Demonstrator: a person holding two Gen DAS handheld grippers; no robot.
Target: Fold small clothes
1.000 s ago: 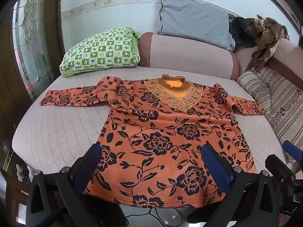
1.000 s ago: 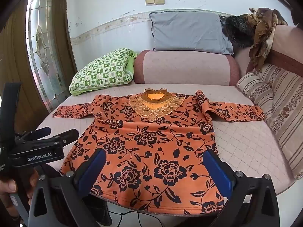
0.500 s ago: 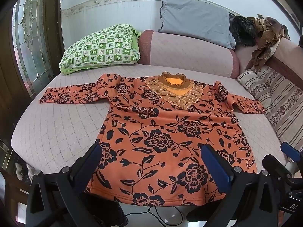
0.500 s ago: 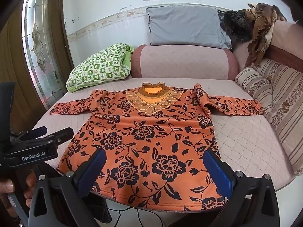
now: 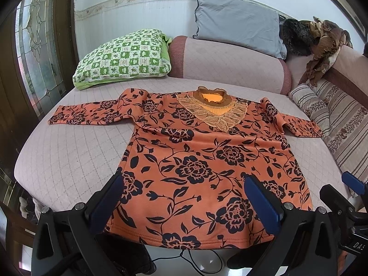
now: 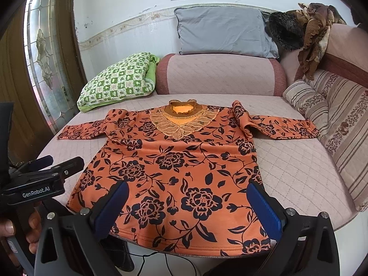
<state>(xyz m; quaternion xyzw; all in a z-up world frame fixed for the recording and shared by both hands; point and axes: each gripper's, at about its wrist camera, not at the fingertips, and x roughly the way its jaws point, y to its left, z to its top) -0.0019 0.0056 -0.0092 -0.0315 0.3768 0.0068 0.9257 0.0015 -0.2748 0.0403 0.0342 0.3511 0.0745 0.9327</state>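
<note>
An orange long-sleeved top with black flowers [image 5: 202, 161] lies flat, face up, on the pink quilted seat, both sleeves spread out, lace collar at the far end; it also shows in the right wrist view [image 6: 179, 168]. My left gripper [image 5: 184, 197] is open and empty above the hem's left part. My right gripper [image 6: 186, 204] is open and empty above the hem's right part. The left gripper's body [image 6: 39, 184] shows at the left of the right wrist view.
A green checked pillow [image 5: 124, 59] and a grey pillow [image 5: 237, 23] lie at the back. A striped cushion [image 6: 335, 124] lines the right side. Brown clothes [image 6: 310, 23] hang on the backrest. A door [image 6: 34, 69] stands at left. Cables lie on the floor below the hem.
Both grippers have moved slightly forward and higher over the hem; the top has not moved.
</note>
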